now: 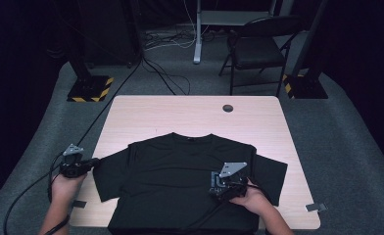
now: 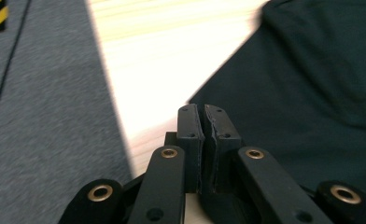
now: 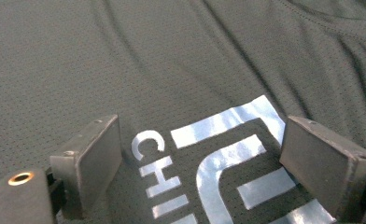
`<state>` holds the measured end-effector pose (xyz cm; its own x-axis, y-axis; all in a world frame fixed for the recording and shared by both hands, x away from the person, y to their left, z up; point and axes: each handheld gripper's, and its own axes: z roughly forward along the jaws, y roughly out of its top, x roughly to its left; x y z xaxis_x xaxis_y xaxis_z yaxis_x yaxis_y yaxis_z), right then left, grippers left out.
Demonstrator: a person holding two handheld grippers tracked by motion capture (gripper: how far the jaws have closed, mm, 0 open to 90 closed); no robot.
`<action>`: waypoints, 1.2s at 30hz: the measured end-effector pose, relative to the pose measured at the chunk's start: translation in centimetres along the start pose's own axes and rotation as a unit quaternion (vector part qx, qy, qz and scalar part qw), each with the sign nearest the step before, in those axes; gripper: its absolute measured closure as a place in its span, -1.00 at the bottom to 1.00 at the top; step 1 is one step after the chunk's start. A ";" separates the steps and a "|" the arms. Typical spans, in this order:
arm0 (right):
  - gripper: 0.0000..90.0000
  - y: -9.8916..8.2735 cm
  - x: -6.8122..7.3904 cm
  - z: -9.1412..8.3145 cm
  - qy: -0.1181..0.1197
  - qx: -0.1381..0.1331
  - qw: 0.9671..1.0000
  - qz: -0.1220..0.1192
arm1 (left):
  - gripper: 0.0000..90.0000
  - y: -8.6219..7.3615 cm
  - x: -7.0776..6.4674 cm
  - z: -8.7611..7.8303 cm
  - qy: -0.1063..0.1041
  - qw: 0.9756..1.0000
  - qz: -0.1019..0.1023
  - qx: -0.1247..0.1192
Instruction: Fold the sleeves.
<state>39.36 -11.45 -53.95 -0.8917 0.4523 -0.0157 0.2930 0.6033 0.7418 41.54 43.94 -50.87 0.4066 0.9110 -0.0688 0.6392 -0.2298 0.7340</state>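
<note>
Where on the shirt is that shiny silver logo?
In the high view the silver logo sits on the black T-shirt, low on the right, under the right gripper; in the right gripper view it lies between the open fingers.

We're in a recording studio or lab: dark walls all round, grey carpet [image 1: 43, 122], black stands on hazard-striped bases [image 1: 89, 89], loose cables [image 1: 168, 39] trailing across the floor, a folding chair [image 1: 256, 49], and one pale wooden tabletop [image 1: 180, 115] under the light.

Grey carpet floor [image 1: 337, 127], folding chair [image 1: 258, 49] behind table [image 1: 180, 112], dim room.
</note>
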 end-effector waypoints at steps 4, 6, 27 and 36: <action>-0.75 0.0 0.0 0.0 0.000 0.000 1.000 0.000 | 0.89 0.9 -1.8 0.2 -0.027 0.999 0.027 -0.003; -0.74 0.0 0.0 0.0 0.000 0.000 1.000 0.000 | 0.89 1.4 -2.9 0.3 -0.039 0.998 0.046 -0.004; -0.75 0.0 0.0 0.0 0.000 0.000 1.000 0.000 | 0.91 5.6 -13.5 2.4 -0.177 0.970 0.163 -0.013; -0.75 0.0 0.0 0.0 0.000 0.000 1.000 0.000 | 0.91 7.0 -18.0 4.7 -0.212 0.957 0.199 0.009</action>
<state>39.36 -11.45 -53.95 -0.8914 0.4529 -0.0157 0.2934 0.6032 0.7417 41.80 24.35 -47.72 0.8460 0.5302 -0.0561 0.3875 -0.5392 0.7478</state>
